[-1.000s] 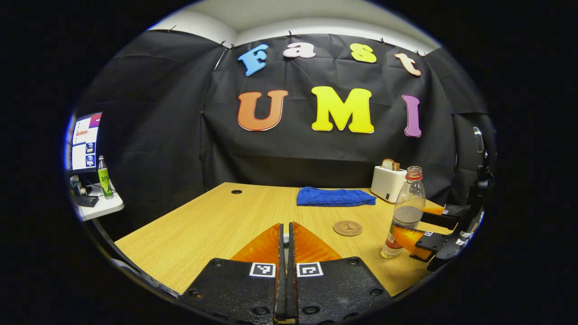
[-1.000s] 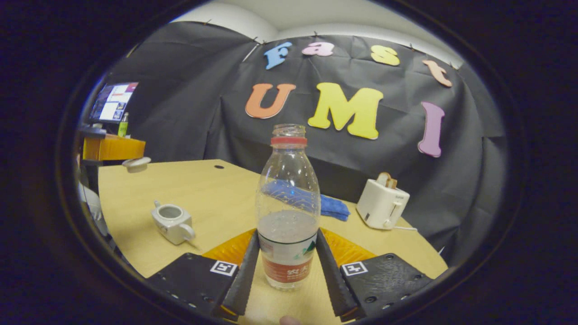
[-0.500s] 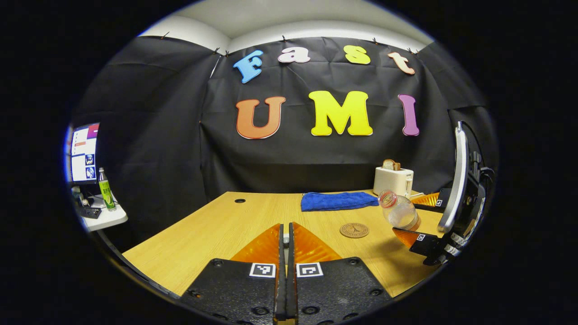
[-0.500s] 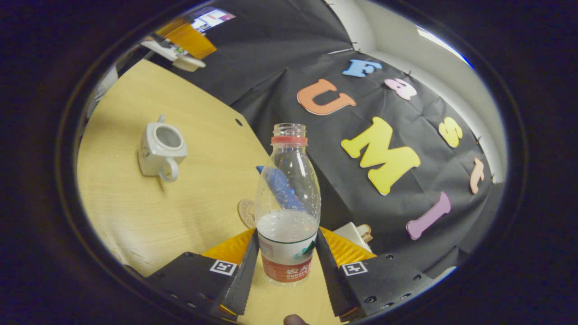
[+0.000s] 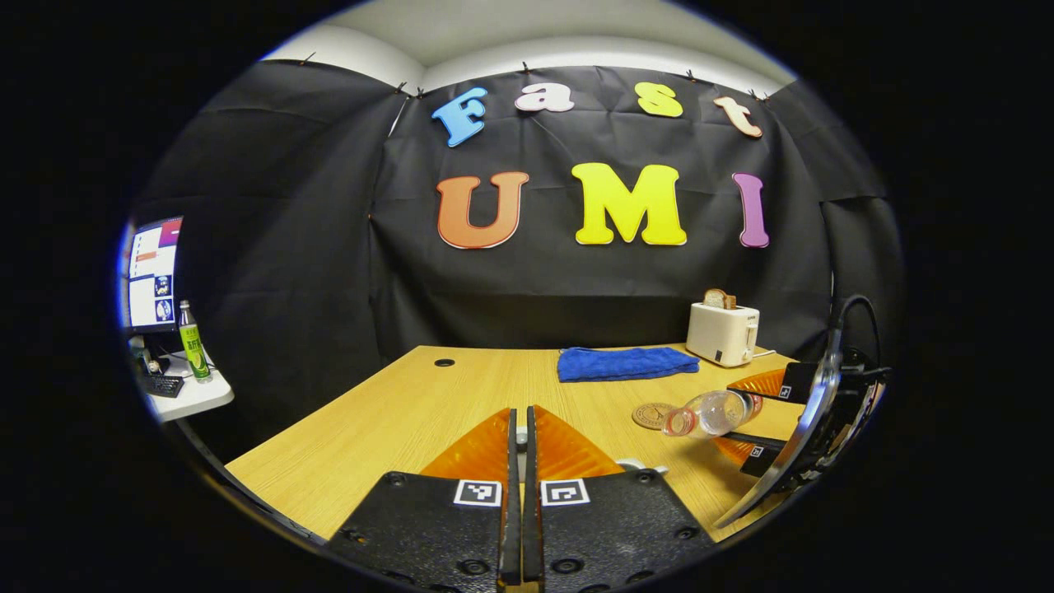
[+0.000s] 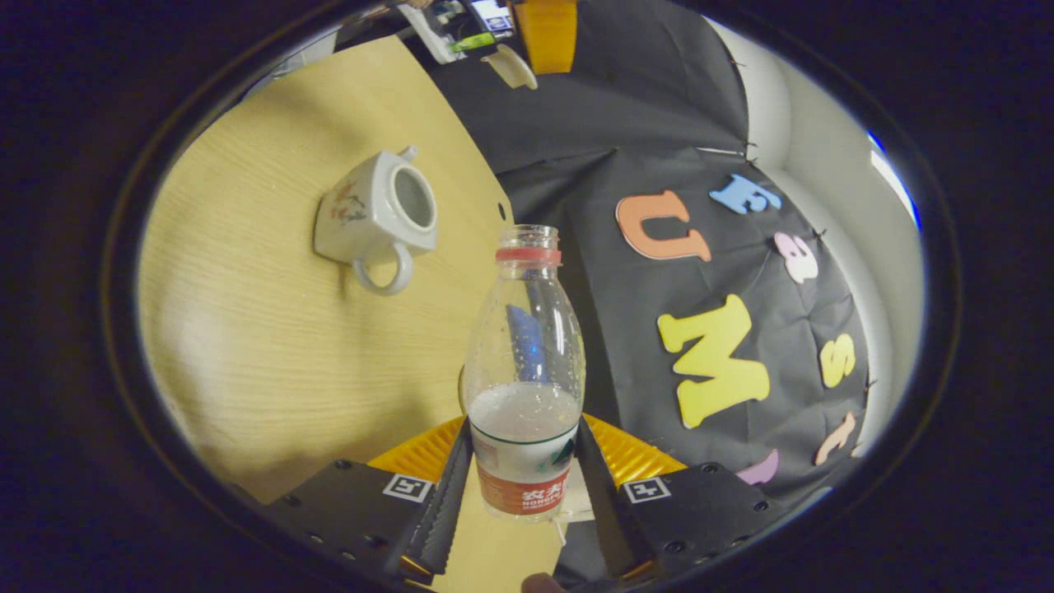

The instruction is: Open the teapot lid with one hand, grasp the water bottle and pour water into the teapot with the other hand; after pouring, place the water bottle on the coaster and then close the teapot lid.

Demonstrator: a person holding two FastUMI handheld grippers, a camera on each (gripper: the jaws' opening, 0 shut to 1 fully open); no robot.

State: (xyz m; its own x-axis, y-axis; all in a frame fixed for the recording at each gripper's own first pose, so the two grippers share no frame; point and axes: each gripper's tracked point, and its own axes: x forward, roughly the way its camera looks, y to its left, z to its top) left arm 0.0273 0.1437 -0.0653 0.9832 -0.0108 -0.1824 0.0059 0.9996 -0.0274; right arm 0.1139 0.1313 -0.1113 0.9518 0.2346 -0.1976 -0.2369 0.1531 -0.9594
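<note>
My right gripper (image 6: 524, 428) is shut on a clear water bottle (image 6: 524, 362) with a red neck ring, no cap and water in its lower part. In the left gripper view the water bottle (image 5: 708, 413) lies almost level above the table, its mouth pointing left, with the right gripper (image 5: 751, 417) around it. A white teapot (image 6: 375, 218) stands on the table with its top open. My left gripper (image 5: 519, 416) is shut. In the right gripper view the left gripper (image 6: 547, 33) holds the white teapot lid (image 6: 510, 66) in the air. A round brown coaster (image 5: 650, 414) lies just behind the bottle's mouth.
A white toaster (image 5: 723, 332) with bread in it stands at the back right of the wooden table (image 5: 395, 412), and a folded blue cloth (image 5: 626, 363) lies beside it. Off the table's left edge is a side desk with a monitor (image 5: 152, 272) and a green bottle (image 5: 194, 350).
The right gripper has tipped the bottle from upright to almost level, its mouth swinging toward the teapot side. The left gripper has stayed shut and barely moved.
</note>
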